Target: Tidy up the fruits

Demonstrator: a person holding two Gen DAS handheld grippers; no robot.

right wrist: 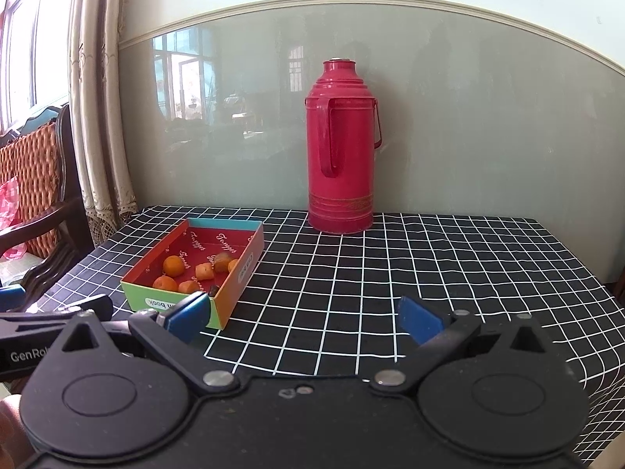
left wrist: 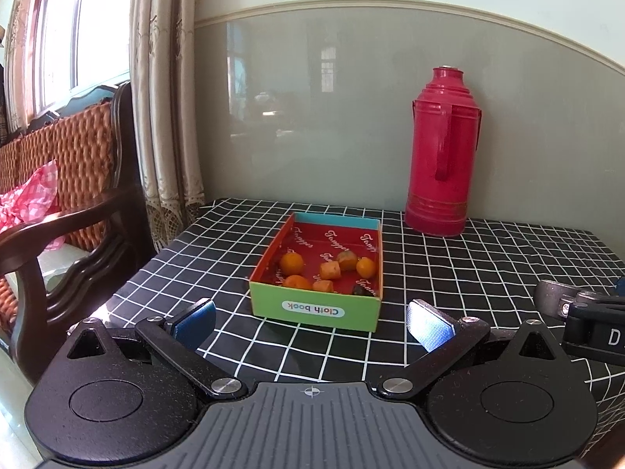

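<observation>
A shallow cardboard box (left wrist: 316,312) with a red inside and a green front wall sits on the checked tablecloth. Several small orange fruits (left wrist: 292,263) lie in it, plus a dark piece (left wrist: 361,290) near its front right corner. My left gripper (left wrist: 312,322) hovers open just in front of the box, with nothing between its fingers. In the right wrist view the same box (right wrist: 175,303) stands at the left with the fruits (right wrist: 174,265) inside. My right gripper (right wrist: 306,314) is open and empty, its left fingertip (right wrist: 191,310) close to the box's near corner.
A tall red thermos (left wrist: 443,156) (right wrist: 340,148) stands at the back of the table against the wall. A wooden chair (left wrist: 70,211) with a woven back and a pink cloth is left of the table, by curtains (left wrist: 164,90). Black checked tablecloth (right wrist: 390,273) stretches to the right.
</observation>
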